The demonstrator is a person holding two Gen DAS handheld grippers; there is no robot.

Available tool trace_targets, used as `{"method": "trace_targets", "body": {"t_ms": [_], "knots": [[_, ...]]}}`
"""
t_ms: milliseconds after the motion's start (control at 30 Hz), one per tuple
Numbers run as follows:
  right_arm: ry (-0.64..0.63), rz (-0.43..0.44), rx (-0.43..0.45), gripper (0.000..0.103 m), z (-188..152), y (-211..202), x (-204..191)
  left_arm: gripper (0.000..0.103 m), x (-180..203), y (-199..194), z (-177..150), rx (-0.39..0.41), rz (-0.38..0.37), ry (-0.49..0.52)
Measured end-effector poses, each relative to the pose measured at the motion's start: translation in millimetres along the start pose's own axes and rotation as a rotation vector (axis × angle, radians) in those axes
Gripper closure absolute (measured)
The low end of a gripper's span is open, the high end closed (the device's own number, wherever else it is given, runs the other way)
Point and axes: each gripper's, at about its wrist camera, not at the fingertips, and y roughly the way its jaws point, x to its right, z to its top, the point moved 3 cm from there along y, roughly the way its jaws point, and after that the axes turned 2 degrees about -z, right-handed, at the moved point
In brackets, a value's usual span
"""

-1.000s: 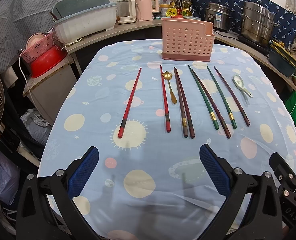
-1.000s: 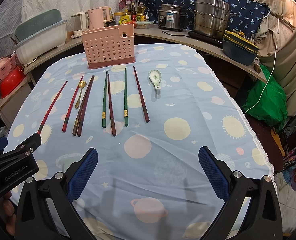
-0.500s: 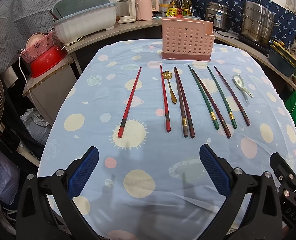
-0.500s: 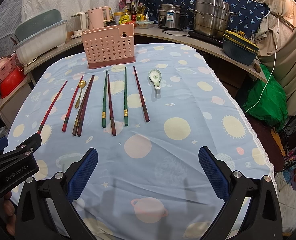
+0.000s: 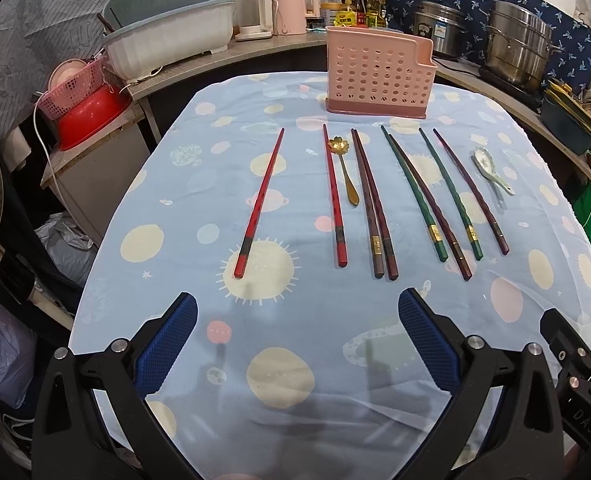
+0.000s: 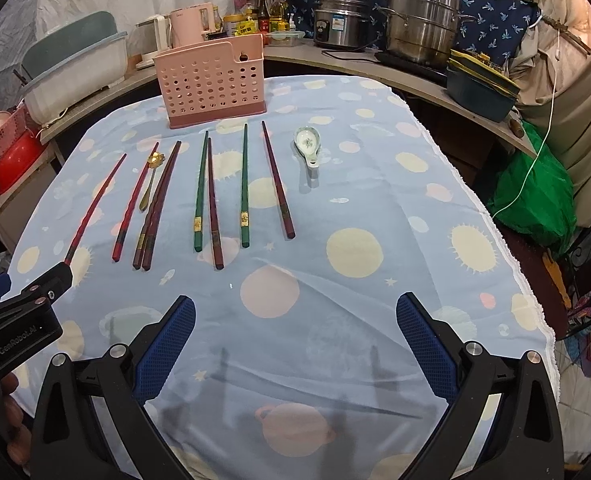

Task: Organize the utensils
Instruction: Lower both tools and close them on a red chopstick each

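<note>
— Where are the utensils?
— Long red, brown and green chopsticks [image 5: 369, 204], a gold metal spoon [image 5: 345, 170] and a white ceramic spoon [image 6: 307, 146] lie in a row on the desk [image 6: 375, 312], before the pink perforated plastic holder [image 5: 379, 70].
— The fingers?
— Left gripper [image 5: 297, 318] and right gripper [image 6: 295, 318] are both spread wide, holding nothing.

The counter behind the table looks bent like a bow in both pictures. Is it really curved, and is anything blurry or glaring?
Left wrist view: the fisheye lens bows the grey counter and blacks out the corners; the red chopsticks stay sharp. Right wrist view: same bowing; the blue planet-print tablecloth carries soft shadows near the open right gripper; the steel stockpot shows only mild glints, no harsh glare.
</note>
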Motion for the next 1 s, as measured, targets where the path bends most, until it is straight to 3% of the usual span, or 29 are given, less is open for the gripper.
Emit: {"method": "trace_targets", "body": {"t_ms": [1000], "knots": [[0.007, -0.023, -0.048, 0.007, 39.5, 74.5, 6.4, 0.007, -46.8, 77.0, 39.4, -0.042, 0.058, -0.081]]}}
